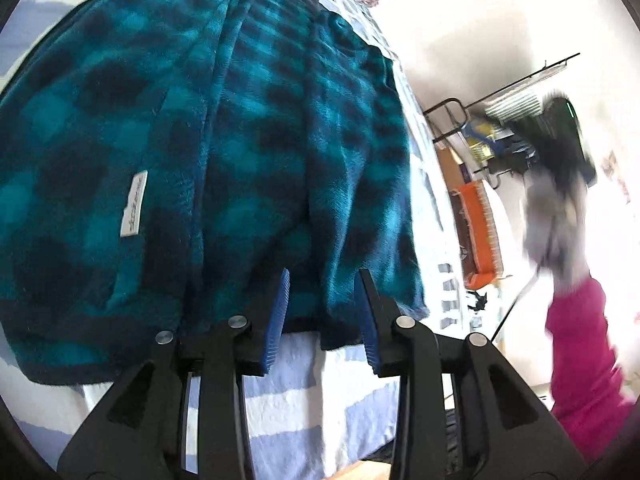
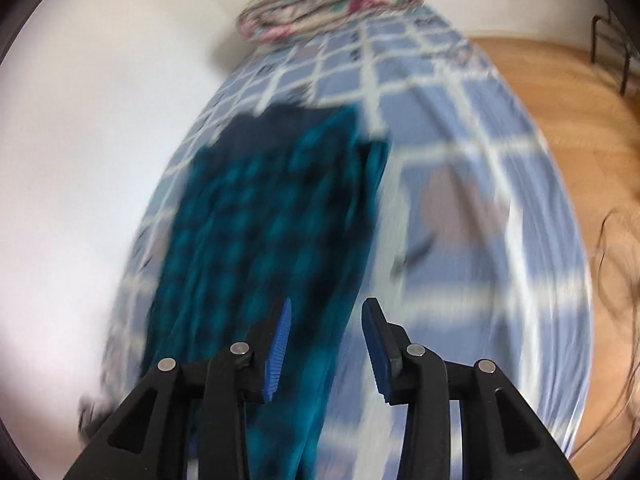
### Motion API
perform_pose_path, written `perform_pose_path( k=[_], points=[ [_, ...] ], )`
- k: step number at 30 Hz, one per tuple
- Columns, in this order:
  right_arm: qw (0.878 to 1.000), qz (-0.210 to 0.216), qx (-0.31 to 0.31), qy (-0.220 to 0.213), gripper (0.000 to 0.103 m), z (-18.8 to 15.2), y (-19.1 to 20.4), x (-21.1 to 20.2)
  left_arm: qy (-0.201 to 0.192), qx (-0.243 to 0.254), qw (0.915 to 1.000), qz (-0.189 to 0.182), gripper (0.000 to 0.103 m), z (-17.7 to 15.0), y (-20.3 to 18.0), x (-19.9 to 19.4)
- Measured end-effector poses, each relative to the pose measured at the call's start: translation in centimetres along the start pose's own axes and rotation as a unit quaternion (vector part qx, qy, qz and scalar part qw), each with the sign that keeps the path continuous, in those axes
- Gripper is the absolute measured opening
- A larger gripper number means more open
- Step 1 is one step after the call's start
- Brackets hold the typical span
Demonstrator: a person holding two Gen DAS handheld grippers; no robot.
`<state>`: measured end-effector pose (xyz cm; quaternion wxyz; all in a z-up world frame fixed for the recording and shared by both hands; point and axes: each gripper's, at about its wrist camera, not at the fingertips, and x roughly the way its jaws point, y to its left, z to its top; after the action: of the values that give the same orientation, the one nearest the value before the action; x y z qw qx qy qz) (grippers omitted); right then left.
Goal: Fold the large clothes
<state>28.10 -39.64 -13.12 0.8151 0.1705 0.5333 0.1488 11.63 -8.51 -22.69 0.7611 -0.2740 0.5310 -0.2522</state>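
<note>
Left wrist: left gripper [image 1: 324, 312] hovering over near hem of teal checked fleece [image 1: 208, 152] lying on checked bedsheet [image 1: 312, 392], fingers spread, holding nothing. Advising pinching both hem layers together.

Right wrist: right gripper [image 2: 326, 344] spread wide, holding nothing, blurring above fleece's right edge. Folded floral quilt [image 2: 328, 0] sitting far, not obstructing.

A checked bed [image 2: 460, 208] bears a teal garment [image 2: 272, 208] and a folded quilt [image 2: 332, 0].

checked bedsheet [image 2: 460, 152] | floral folded quilt [image 2: 332, 0] | wooden floor [image 2: 580, 120] | orange brush [image 1: 480, 228]
</note>
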Motion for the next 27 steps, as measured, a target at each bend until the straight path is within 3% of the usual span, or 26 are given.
perform_pose_path(
  k=[4, 7, 9, 11, 12, 14, 15, 19, 21, 23, 27],
  points=[
    [0.997, 0.024, -0.004, 0.067, 0.041, -8.5, 1.6, 0.4, 0.008, -0.006, 0.9999, -0.005, 0.033, -0.3, 0.0, 0.4],
    [0.992, 0.038, 0.008, 0.117, 0.046, -13.4, 1.9, 2.7, 0.016, 0.003, 0.9998, -0.007, 0.033, -0.8, -0.4, 0.9],
    [0.991, 0.047, 0.013, 0.127, 0.045, -15.3, 2.0, 4.0, 0.017, 0.015, 0.9997, 0.0, 0.032, -0.9, -1.0, 1.1],
    [0.989, 0.058, 0.025, 0.134, 0.045, -16.4, 2.0, 5.1, 0.02, 0.028, 0.9994, 0.004, 0.023, -0.9, -1.6, 1.4],
    [0.988, 0.06, 0.026, 0.139, 0.036, -16.7, 2.1, 5.7, 0.024, 0.035, 0.9991, 0.005, 0.013, -0.9, -1.9, 1.6],
    [0.989, 0.062, 0.024, 0.136, 0.011, -17.1, 2.3, 5.9, 0.023, 0.05, 0.9983, 0.018, 0.009, -0.9, -2.5, 1.6],
    [0.989, 0.067, 0.031, 0.127, 0.008, -17.1, 2.3, 5.6, 0.019, 0.054, 0.9982, 0.02, 0.008, -0.9, -3.0, 1.4],
    [0.991, 0.103, 0.052, 0.073, 0.007, -16.4, 2.0, 2.5, -0.006, 0.042, 0.9991, -0.008, 0.007, -0.5, -3.7, -0.4],
    [0.991, 0.112, 0.057, 0.05, 0.007, -16.1, 1.5, 1.2, -0.012, 0.06, 0.9981, 0.008, 0.005, -0.4, -4.3, -0.4],
    [0.993, 0.089, 0.057, 0.053, 0.007, -16.3, 0.9, 1.4, 0.003, 0.072, 0.9969, 0.031, 0.005, -0.7, -4.3, 0.7],
    [0.993, 0.05, 0.049, 0.097, 0.007, -17.6, 0.0, 4.3, 0.019, 0.102, 0.9905, 0.09, 0.005, -1.9, -3.7, 2.7]
  ],
)
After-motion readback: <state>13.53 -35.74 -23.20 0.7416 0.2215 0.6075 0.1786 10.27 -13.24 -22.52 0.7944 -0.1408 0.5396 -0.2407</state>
